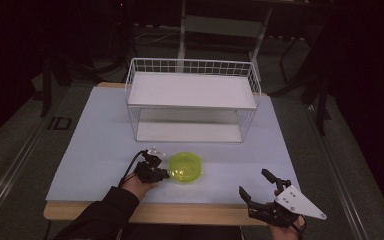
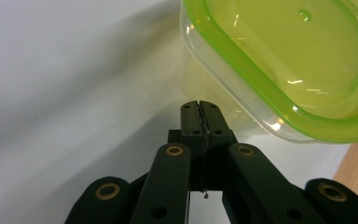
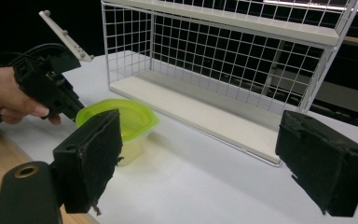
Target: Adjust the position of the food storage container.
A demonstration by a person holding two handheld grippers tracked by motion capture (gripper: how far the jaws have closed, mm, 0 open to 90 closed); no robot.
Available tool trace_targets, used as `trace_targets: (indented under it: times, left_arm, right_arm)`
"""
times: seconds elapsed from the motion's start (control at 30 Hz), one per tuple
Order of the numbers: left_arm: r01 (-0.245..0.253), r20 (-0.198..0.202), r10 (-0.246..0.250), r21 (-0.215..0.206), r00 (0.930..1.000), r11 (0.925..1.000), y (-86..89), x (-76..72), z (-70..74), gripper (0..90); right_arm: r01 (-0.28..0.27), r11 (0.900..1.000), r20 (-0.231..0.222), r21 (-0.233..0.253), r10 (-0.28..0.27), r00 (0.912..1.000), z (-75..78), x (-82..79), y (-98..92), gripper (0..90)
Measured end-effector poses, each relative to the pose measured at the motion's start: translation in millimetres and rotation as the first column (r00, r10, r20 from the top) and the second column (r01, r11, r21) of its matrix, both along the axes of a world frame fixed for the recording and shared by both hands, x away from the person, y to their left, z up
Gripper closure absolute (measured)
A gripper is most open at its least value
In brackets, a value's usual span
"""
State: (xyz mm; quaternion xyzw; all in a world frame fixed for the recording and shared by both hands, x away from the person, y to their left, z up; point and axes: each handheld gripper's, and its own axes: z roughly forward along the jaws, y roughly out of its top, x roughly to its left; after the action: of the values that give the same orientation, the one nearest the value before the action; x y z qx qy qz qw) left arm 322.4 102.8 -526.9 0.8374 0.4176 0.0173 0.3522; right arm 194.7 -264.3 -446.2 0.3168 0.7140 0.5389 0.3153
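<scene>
Dim, dark surroundings; table lit from above; soft shadows; glare on lid; near jaws blurred.

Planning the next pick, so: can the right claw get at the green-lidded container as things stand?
Probably yes. The right claw is open, and bare table lies between it and the container. The left claw, shut, sits at the container's far side, out of the way.

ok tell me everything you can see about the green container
The green container is a shallow, rounded tub of clear plastic with a translucent lime-green lid shut on top. It sits upright on the white tabletop, in front of the wire shelf. The left gripper, jaws shut, is at its side wall below the rim; contact can't be confirmed.
</scene>
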Motion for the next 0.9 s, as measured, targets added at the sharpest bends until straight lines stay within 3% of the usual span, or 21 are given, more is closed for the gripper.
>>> trace_targets:
  times: [0.1, 0.63, 0.73, 0.9]
  left_arm:
    - [-0.006, -0.008, 0.006, -0.008, 0.9999, 0.9999, -4.2, 2.0, -1.0, 90.0]
    - [0.062, -0.012, -0.062, -0.031, 0.998, 0.9976, -32.4, 7.9, -0.3, 90.0]
    - [0.051, -0.016, -0.052, -0.048, 0.9985, 0.9975, -31.9, 8.2, -0.1, 90.0]
    - [0.055, 0.0, -0.055, -0.015, 0.9985, 0.9984, -22.8, 3.5, 2.5, 89.5]
  right_arm:
    - [-0.003, 1.0, -0.002, -0.002, 0.003, 1.0, -0.6, 0.8, 0.3, 14.3]
    - [-0.006, 1.0, -0.007, -0.003, 0.006, 1.0, -1.2, 1.5, 0.1, 14.3]
    - [-0.004, 1.0, -0.006, -0.007, 0.004, 1.0, -1.3, 1.4, 0.4, 14.3]
    - [-0.004, 1.0, -0.006, -0.003, 0.004, 1.0, -1.1, 1.1, 0.0, 14.3]
